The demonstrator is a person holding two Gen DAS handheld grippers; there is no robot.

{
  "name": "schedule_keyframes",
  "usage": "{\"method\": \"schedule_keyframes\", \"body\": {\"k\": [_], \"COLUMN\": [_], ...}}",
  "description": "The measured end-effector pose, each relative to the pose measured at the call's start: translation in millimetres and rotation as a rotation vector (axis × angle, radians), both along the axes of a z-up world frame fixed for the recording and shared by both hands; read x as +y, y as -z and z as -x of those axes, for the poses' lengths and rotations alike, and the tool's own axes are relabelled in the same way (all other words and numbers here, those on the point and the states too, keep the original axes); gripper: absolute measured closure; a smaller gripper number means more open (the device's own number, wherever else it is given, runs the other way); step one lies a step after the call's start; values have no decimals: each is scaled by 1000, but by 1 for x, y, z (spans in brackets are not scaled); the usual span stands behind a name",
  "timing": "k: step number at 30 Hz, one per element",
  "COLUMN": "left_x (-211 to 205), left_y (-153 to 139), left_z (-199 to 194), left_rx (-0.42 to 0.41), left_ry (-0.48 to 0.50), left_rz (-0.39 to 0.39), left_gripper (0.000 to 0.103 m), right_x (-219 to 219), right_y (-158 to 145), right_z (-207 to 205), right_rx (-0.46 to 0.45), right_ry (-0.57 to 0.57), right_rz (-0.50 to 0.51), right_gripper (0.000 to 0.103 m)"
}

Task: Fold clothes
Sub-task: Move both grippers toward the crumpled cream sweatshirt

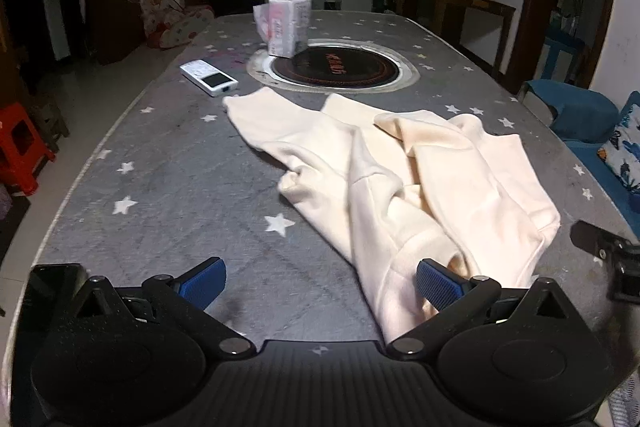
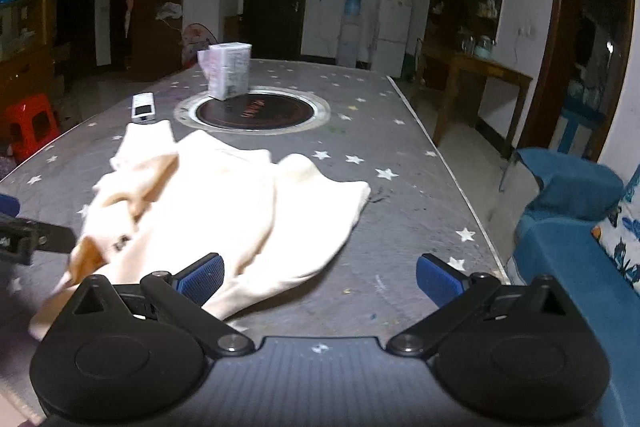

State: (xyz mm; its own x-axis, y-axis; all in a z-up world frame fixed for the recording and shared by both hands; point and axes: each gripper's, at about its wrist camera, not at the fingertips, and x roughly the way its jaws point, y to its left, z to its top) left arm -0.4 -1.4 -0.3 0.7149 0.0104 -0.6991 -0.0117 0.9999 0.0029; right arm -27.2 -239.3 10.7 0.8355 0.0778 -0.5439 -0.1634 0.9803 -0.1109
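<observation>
A cream sweatshirt (image 1: 420,179) lies crumpled on the grey star-patterned table (image 1: 180,187), one sleeve stretched toward the far left. My left gripper (image 1: 320,285) is open and empty above the table's near edge; its right pad (image 1: 436,285) is over the garment's near hem. In the right wrist view the sweatshirt (image 2: 224,203) lies to the left, slightly blurred. My right gripper (image 2: 320,279) is open and empty, its left pad (image 2: 202,277) over the garment's near edge. The other gripper shows at the left edge of the right wrist view (image 2: 24,231).
A white remote (image 1: 208,77) lies beyond the sleeve. A tissue pack (image 1: 288,25) stands on the round black hotplate (image 1: 336,69) set in the table's middle. A blue sofa (image 2: 572,227) is at the right, a red stool (image 1: 20,151) on the floor at left.
</observation>
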Motion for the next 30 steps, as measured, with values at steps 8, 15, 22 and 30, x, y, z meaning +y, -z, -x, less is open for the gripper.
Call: {"method": "schedule_keyframes", "body": {"k": [8, 15, 22, 30], "left_x": [3, -3, -7, -10], "left_y": [-1, 2, 5, 10], "left_z": [22, 34, 39, 36], "left_rx": [-18, -22, -13, 49], "left_ry": [-2, -18, -25, -14], "left_rz": [26, -28, -18, 13], "left_gripper": [0, 0, 0, 0], "right_x": [20, 30, 29, 29], "right_y": [2, 8, 6, 5], "right_z": [18, 32, 37, 42], "right_rx": [23, 61, 56, 56], "right_ry": [-50, -80, -83, -85], "right_rz": [-21, -39, -25, -13], "right_gripper": [0, 0, 0, 0]}}
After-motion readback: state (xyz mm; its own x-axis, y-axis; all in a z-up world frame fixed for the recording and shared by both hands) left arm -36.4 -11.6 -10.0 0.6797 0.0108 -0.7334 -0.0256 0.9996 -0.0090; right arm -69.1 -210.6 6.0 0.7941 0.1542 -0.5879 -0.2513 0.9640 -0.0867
